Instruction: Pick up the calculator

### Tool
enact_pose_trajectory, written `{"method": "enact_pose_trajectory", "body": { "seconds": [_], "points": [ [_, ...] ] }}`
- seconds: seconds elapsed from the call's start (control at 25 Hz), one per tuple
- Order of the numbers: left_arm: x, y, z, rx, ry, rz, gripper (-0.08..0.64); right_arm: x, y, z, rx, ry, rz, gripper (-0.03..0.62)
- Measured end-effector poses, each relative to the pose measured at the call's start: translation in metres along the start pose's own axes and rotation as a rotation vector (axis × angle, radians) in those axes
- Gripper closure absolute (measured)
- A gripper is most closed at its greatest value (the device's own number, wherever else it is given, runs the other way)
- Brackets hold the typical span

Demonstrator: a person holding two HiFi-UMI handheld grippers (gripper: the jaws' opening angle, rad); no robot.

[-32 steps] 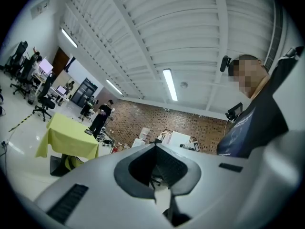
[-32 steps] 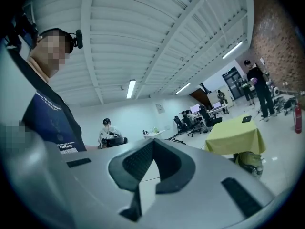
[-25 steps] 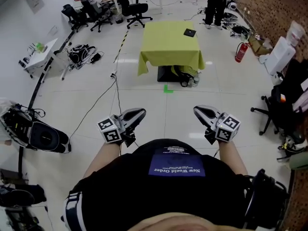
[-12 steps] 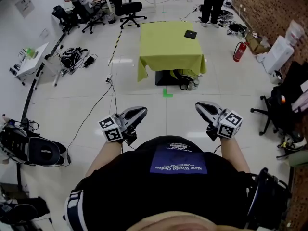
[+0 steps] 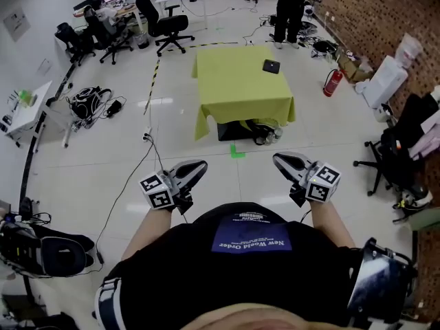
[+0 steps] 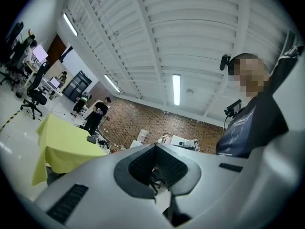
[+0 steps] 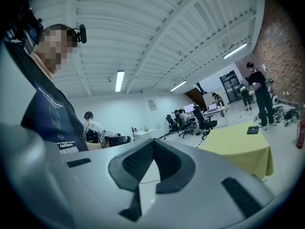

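Note:
The calculator (image 5: 271, 66) is a small dark slab lying near the far right corner of a table draped in a yellow-green cloth (image 5: 230, 91), several steps ahead of me across the floor. It also shows as a dark speck on that table in the left gripper view (image 6: 90, 139) and the right gripper view (image 7: 252, 130). My left gripper (image 5: 200, 165) and right gripper (image 5: 278, 159) are held in front of my chest, pointing roughly level toward the table. Both are shut with nothing between their jaws (image 6: 154, 148) (image 7: 152, 143).
Office chairs (image 5: 161, 23) and desks stand at the back left, and a person (image 5: 289, 9) stands behind the table. A red fire extinguisher (image 5: 333, 82) is by the brick wall. Cables (image 5: 148, 139), bags (image 5: 88, 103) and a green tape mark (image 5: 236, 150) lie on the white floor.
The table and calculator have come nearer and lower in the head view as I walk toward them. Both grippers stay shut in the same pose before my chest.

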State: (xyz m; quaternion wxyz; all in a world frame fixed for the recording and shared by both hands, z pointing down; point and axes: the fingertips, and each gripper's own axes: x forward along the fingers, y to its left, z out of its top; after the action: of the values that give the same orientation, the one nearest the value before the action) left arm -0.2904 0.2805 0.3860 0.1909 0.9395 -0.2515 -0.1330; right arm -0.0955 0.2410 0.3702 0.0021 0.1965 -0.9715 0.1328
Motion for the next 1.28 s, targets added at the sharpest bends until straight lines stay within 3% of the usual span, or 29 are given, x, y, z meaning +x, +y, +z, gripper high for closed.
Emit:
{"method": "enact_pose_trajectory", "body": {
  "seconds": [0.16,0.36,0.88,1.28],
  "points": [
    [0.004,0.025,-0.002,-0.021,0.001,-0.006,0.554,0.019,-0.026,0.007,0.016,-0.004,-0.01,0.607],
    [0.028,0.06,0.0,-0.052,0.013,0.043,0.554,0.031,-0.068,0.014,0.037,-0.014,0.023,0.607],
    [0.205,0.115,0.033,0.037,-0.003,0.156,0.554,0.001,-0.256,0.078,-0.038,-0.03,0.158,0.607],
    [0.27,0.184,0.045,0.013,0.05,0.153,0.554,0.015,-0.348,0.078,-0.006,-0.01,0.113,0.607]
  ]
}}
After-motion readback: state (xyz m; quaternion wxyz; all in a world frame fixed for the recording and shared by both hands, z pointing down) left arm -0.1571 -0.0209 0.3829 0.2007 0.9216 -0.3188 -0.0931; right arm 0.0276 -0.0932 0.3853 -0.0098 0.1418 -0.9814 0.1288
